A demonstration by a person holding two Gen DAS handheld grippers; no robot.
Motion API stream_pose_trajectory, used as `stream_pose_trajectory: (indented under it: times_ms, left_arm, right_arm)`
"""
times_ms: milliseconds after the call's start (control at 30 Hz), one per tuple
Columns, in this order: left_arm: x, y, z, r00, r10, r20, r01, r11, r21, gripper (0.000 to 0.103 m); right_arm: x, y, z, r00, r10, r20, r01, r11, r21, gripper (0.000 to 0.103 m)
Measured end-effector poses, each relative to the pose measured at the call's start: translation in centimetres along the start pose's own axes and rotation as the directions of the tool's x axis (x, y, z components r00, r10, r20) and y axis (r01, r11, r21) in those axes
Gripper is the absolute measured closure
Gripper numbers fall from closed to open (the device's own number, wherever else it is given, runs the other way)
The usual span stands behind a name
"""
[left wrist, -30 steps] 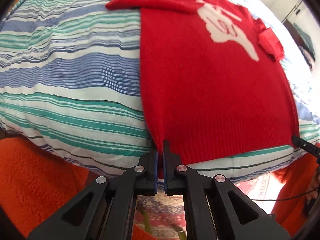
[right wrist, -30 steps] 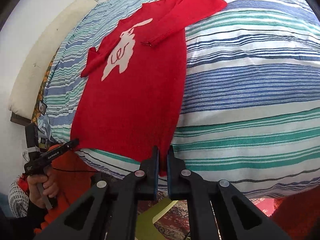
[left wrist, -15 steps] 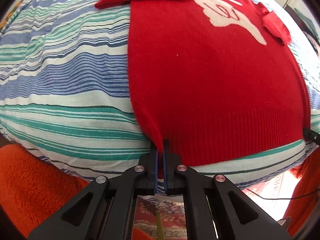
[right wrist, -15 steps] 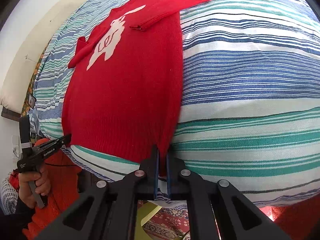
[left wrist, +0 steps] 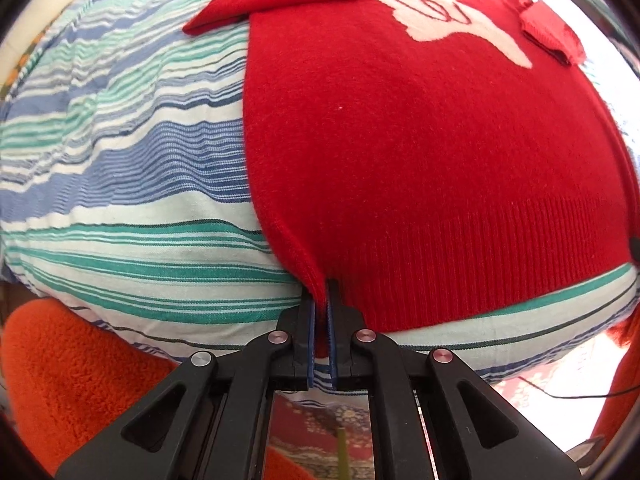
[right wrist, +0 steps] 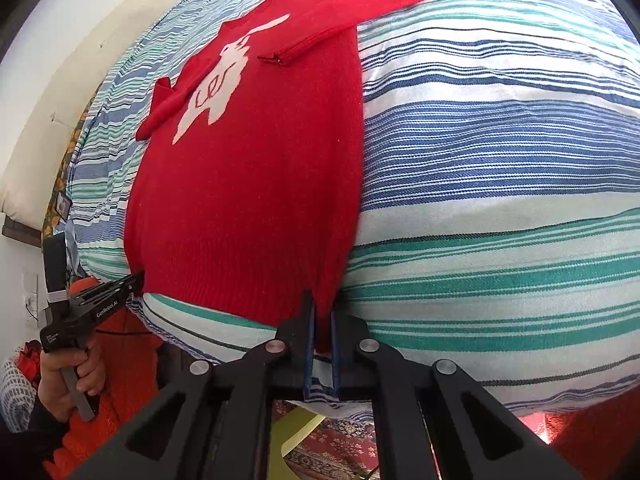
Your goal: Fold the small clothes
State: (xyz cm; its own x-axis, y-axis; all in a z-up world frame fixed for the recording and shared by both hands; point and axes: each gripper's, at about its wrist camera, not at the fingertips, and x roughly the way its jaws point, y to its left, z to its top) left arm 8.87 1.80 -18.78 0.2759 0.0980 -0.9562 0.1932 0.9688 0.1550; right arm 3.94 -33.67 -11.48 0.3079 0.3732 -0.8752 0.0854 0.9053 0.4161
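A small red sweater (left wrist: 420, 140) with a white figure on the chest lies flat on a striped bedspread (left wrist: 120, 152), both sleeves folded in across it. It also shows in the right wrist view (right wrist: 256, 184). My left gripper (left wrist: 321, 300) is shut on the hem's left corner. My right gripper (right wrist: 322, 312) is shut on the hem's right corner. The left gripper also shows in the right wrist view (right wrist: 136, 280), at the hem's far corner.
The blue, green and white striped bedspread (right wrist: 500, 160) drops off at the near edge just under the hem. An orange fleece sleeve (left wrist: 80, 372) is at lower left. A patterned rug (right wrist: 340, 444) lies below. A cream headboard (right wrist: 80, 92) stands at the far left.
Both grippers have moved forward over the bed with the hem corners held, so the sweater fills more of each view. The jaws have stayed shut.
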Motion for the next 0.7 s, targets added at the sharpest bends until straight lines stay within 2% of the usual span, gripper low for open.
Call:
stream_pose_trajectory:
  times_ms: [100, 200, 233, 267, 300, 333, 367, 400, 467, 567, 633, 700]
  left_arm:
    - [-0.4, -1.2, -0.5, 0.999, 0.045, 0.014, -0.046, 0.998, 0.037, 0.095]
    - [-0.9, -1.8, -0.8, 0.997, 0.079, 0.019, -0.080, 0.995, 0.054, 0.088]
    - [-1.1, -1.9, -0.9, 0.995, 0.094, 0.020, -0.095, 0.994, 0.053, 0.080]
    - [-1.4, -1.9, -1.1, 0.993, 0.118, 0.022, -0.119, 0.992, 0.049, 0.060]
    - [-1.6, -1.8, -1.3, 0.987, 0.157, 0.023, -0.157, 0.987, 0.041, 0.047]
    - [-1.9, -1.6, -1.5, 0.979, 0.201, 0.020, -0.202, 0.979, 0.028, 0.018]
    - [-2.0, -1.2, -1.6, 0.975, 0.222, 0.011, -0.222, 0.975, 0.008, 0.006]
    - [-2.0, -0.6, -1.9, 0.980, 0.201, -0.002, -0.201, 0.980, -0.014, 0.006]
    - [-1.7, 1.1, -2.3, 0.992, 0.108, -0.059, -0.113, 0.991, -0.076, 0.006]
    - [-1.9, 2.8, -2.9, 0.994, 0.029, -0.105, -0.046, 0.985, -0.168, 0.006]
    - [-3.0, 3.6, -3.4, 0.997, -0.002, -0.072, -0.013, 0.976, -0.215, 0.007]
    - [-4.6, 4.3, -3.9, 1.000, -0.011, -0.004, 0.009, 0.965, -0.264, 0.007]
  right_arm:
    - [-0.5, 0.9, -0.1, 0.999, -0.034, 0.020, 0.035, 0.999, -0.039, 0.095]
    - [-0.7, 1.8, -0.3, 0.997, -0.074, 0.025, 0.076, 0.993, -0.087, 0.090]
    - [-0.7, 2.0, -0.3, 0.996, -0.088, 0.024, 0.090, 0.991, -0.100, 0.089]
    - [-0.7, 2.2, -0.3, 0.995, -0.100, 0.023, 0.102, 0.989, -0.111, 0.089]
    - [-0.7, 2.4, -0.3, 0.993, -0.115, 0.021, 0.116, 0.986, -0.122, 0.089]
    - [-0.7, 2.5, -0.3, 0.991, -0.129, 0.018, 0.130, 0.982, -0.133, 0.088]
    - [-0.8, 2.7, -0.3, 0.990, -0.143, 0.016, 0.144, 0.979, -0.144, 0.087]
    - [-0.8, 2.9, -0.4, 0.988, -0.154, 0.016, 0.155, 0.976, -0.151, 0.087]
    - [-0.9, 2.9, -0.5, 0.986, -0.164, 0.014, 0.164, 0.974, -0.157, 0.085]
    - [-1.0, 2.4, -0.5, 0.987, -0.158, 0.004, 0.157, 0.977, -0.141, 0.085]
    - [-1.3, 2.2, -0.6, 0.986, -0.167, -0.007, 0.165, 0.977, -0.134, 0.085]
    - [-1.8, 1.7, -0.7, 0.984, -0.175, -0.017, 0.172, 0.978, -0.119, 0.085]
